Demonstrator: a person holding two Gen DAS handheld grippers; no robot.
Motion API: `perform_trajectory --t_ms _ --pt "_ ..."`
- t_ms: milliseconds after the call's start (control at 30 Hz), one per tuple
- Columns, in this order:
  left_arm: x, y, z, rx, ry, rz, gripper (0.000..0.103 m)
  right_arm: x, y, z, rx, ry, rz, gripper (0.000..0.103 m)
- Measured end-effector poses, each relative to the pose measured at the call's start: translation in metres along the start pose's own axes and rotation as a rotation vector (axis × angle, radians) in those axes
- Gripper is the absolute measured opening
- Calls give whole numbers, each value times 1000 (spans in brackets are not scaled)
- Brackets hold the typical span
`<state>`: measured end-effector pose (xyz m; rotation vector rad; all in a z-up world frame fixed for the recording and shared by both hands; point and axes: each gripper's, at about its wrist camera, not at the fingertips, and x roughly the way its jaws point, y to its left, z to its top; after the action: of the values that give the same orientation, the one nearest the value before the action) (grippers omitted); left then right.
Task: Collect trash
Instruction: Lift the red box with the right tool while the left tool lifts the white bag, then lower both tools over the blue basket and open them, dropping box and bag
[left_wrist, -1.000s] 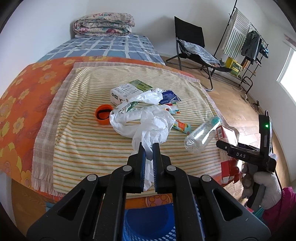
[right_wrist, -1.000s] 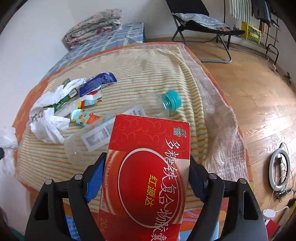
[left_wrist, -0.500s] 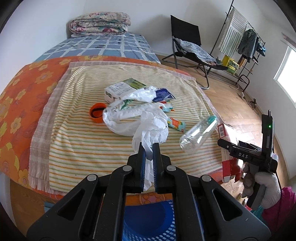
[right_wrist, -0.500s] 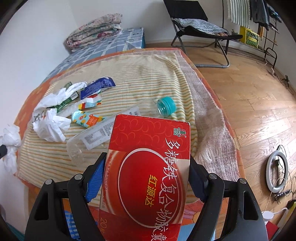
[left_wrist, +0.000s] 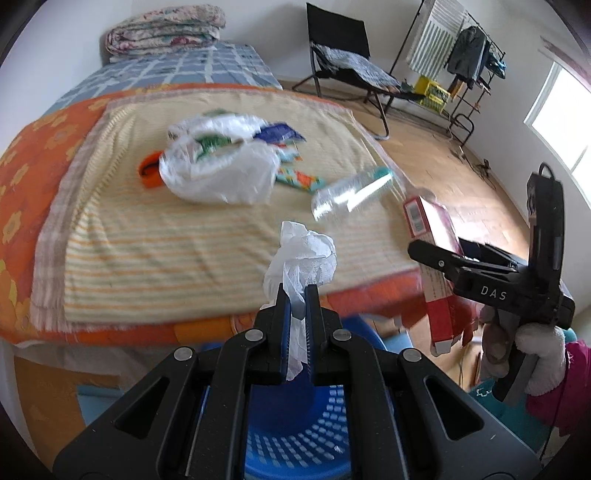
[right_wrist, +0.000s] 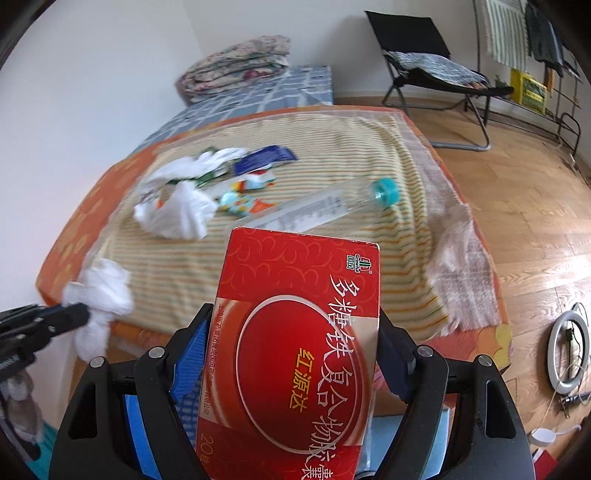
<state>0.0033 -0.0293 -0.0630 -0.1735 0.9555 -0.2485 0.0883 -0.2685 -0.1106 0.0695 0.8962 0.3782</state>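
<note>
Only the left wrist view is showing the blue basket under the left gripper, its fingers pinching a crumpled tissue; the right gripper is clamping a red box.

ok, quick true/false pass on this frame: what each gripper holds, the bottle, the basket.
1. The left gripper is shut on crumpled white tissue. True.
2. The right gripper is empty. False: it holds a red box.
3. The clear bottle stands upright. False: it lies on its side on the bed.
4. The bottle's cap is teal. True.
5. The blue basket sits on the bed. False: it is below the left gripper, off the bed.
</note>
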Motion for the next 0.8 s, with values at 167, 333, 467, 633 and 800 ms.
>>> perform_trajectory --t_ms 167,333,467,633,800 --pt "5 -5 -23 3 45 -5 5 -5 24 -16 -75 -14 22 79" --pt "16 -3 -44 -11 102 6 5 -1 38 -31 -124 7 38 79" --pt "24 -1 -56 -11 139 21 5 3 47 -44 -152 21 45 79" --pt "29 5 -63 -19 161 32 5 7 58 -54 -191 30 50 80" --pt "30 11 -65 -29 169 36 5 10 65 -59 -199 41 67 80"
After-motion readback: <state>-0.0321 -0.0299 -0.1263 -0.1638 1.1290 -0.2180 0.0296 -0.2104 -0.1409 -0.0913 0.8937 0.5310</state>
